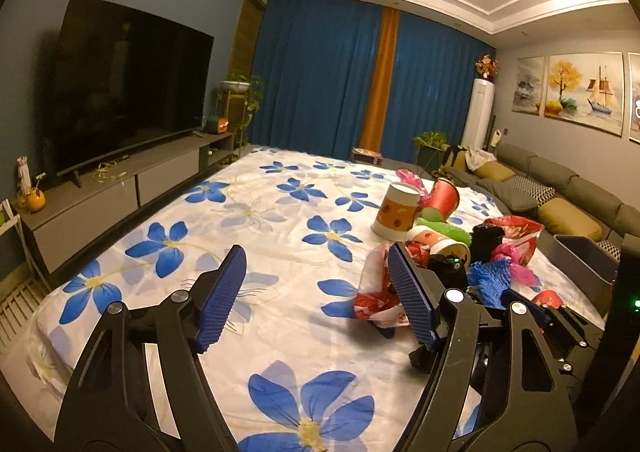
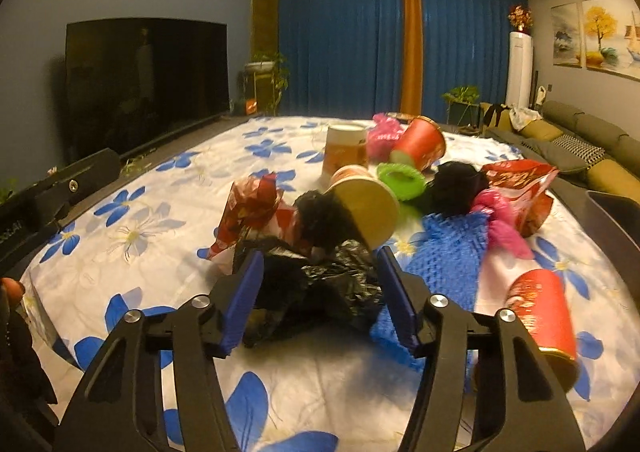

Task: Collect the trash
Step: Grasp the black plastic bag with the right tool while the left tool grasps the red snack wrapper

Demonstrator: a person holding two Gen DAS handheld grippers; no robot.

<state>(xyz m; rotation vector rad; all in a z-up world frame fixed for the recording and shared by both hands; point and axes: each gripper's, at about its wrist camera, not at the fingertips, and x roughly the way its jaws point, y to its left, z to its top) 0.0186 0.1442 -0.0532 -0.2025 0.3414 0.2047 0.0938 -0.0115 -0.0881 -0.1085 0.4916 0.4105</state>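
Leftward, bare cloth [image 1: 280,332] lies under the spread left claw [image 1: 316,296].

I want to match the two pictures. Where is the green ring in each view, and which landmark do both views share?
Left wrist view: the green ring lies right of centre, in the trash pile, below the tilted red cup.
Right wrist view: the green ring lies above centre, right of the paper cup on its side.
Shared landmark: the orange curtain strip between the blue curtains.
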